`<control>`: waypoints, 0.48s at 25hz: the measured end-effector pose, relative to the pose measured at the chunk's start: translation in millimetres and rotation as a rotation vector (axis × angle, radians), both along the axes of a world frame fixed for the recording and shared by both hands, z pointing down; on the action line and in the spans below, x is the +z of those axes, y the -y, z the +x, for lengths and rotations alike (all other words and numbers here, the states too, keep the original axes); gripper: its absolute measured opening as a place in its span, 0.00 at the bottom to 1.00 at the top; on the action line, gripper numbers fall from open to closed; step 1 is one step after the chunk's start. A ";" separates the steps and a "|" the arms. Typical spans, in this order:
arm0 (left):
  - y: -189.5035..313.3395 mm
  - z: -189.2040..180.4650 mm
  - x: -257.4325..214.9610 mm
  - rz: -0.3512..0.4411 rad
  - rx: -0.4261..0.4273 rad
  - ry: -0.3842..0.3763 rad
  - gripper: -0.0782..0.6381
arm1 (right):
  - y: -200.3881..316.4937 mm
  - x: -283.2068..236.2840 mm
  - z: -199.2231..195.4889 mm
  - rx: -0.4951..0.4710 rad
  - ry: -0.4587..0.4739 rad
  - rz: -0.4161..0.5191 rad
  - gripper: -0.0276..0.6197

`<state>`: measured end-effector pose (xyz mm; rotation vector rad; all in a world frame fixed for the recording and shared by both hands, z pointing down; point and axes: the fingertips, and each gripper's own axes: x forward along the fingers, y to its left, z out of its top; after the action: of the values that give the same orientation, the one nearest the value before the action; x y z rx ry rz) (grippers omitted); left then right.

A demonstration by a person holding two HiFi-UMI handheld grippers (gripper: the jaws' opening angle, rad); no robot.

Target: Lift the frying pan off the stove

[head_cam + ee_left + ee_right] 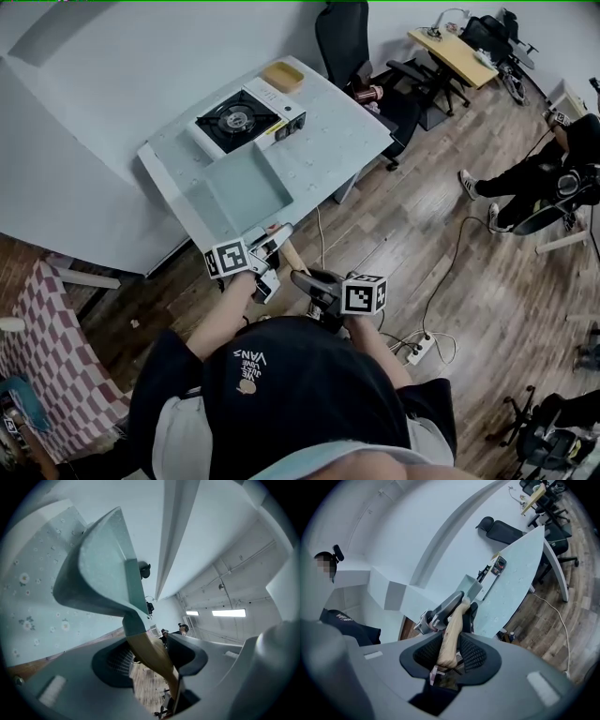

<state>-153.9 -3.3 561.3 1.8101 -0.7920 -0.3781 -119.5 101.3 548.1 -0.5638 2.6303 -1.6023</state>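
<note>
One frying pan; handle in jaws

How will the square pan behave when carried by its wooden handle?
Likely front-heavy: the pan is wide and hangs off one long wooden handle, so it may dip. Looks rigid. The smooth rounded handle could twist; left gripper and right gripper both clamping it should help.

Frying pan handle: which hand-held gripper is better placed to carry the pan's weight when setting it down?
Left, probably. The left hand-held gripper clamps the wooden handle right beside the frying pan; the right hand-held gripper holds only its far end.
</note>
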 end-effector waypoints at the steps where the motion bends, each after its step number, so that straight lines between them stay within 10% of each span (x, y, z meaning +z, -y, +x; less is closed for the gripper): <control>1: 8.0 7.3 -0.4 0.003 -0.010 -0.004 0.41 | 8.5 -0.5 8.3 -0.008 -0.003 0.004 0.23; 12: 91.1 67.6 -8.0 0.037 -0.103 -0.010 0.41 | 93.2 -7.2 75.7 -0.096 -0.018 0.051 0.24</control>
<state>-86.4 -94.4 553.3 1.8049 -0.8791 -0.4709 -43.8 8.1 540.9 -0.4592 2.7419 -1.5564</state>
